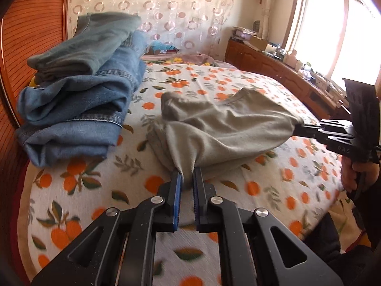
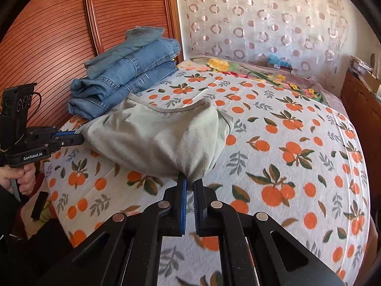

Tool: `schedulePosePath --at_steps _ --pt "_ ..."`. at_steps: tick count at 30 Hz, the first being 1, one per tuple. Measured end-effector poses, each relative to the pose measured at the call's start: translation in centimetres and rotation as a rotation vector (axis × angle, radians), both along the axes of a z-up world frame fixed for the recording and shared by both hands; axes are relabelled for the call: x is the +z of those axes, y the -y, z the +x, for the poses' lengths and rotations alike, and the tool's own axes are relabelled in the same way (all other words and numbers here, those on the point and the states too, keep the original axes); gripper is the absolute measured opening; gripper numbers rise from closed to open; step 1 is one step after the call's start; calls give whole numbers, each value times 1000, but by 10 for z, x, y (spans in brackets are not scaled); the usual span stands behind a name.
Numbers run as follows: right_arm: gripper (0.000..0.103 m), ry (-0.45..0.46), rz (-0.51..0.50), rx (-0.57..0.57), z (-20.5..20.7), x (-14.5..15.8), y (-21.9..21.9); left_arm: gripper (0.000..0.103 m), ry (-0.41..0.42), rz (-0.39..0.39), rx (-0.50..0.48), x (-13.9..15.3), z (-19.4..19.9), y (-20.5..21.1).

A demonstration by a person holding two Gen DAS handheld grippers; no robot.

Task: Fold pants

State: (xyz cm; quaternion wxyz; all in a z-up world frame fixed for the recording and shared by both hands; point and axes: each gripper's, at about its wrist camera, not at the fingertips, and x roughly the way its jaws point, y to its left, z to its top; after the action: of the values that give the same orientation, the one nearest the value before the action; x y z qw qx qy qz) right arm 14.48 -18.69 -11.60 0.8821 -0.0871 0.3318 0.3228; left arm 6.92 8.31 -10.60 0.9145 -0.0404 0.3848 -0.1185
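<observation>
Between left gripper (image 1: 187,178) and right gripper (image 2: 189,182) — beige pants (image 1: 221,124), one corner pinched in each.

A bed with a white orange-fruit-print cover (image 2: 297,157) is filling the room. A reddish slatted wooden headboard (image 2: 59,35) is standing behind it, a sheer curtain with ring patterns (image 2: 262,19) hanging beside. A floral pink blanket (image 2: 250,71) is lying at the far edge. A brown wooden cabinet (image 1: 266,64) is carrying clutter under a bright window (image 1: 333,23), daylight pouring in.
</observation>
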Motion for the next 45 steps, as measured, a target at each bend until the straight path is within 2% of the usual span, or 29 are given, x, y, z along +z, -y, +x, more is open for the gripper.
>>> schedulePosePath --at_steps 4,9,13,16,18,21,24,27,34,36,39,44,45 --pt "5 -24 21 5 -24 -1 16 10 2 4 -30 6 -22 7" --pt "5 -63 32 11 -45 -11 30 11 -45 6 -55 -4 -40 14" --pt "5 -75 44 -6 -49 -10 40 11 -67 -8 -30 -8 -46 13" --pt "5 -67 51 -25 -53 -3 47 16 -51 -14 -19 1 -46 12" --pt "5 -55 60 -34 -56 3 50 23 -32 -7 -9 8 -46 12" --pt "11 -21 68 -50 -57 12 53 34 -15 -5 -4 14 -40 11" --pt "22 5 74 -69 -50 20 49 35 -18 -8 5 13 -26 10" --pt "31 30 84 -57 -38 26 37 35 -22 -9 4 9 -12 13" --pt "34 15 63 -29 -4 18 4 33 -56 -8 13 -8 11 13" --pt "34 -3 45 -36 9 10 -2 30 -69 -13 22 -12 14 11" --pt "34 -76 13 -51 28 -2 -12 25 -80 -45 19 -17 14 6" --pt "33 -117 80 -48 38 -4 -8 15 -79 -83 22 -20 6 0" --pt "31 -134 90 -43 40 -5 -8 11 -76 -86 24 -20 2 -1"
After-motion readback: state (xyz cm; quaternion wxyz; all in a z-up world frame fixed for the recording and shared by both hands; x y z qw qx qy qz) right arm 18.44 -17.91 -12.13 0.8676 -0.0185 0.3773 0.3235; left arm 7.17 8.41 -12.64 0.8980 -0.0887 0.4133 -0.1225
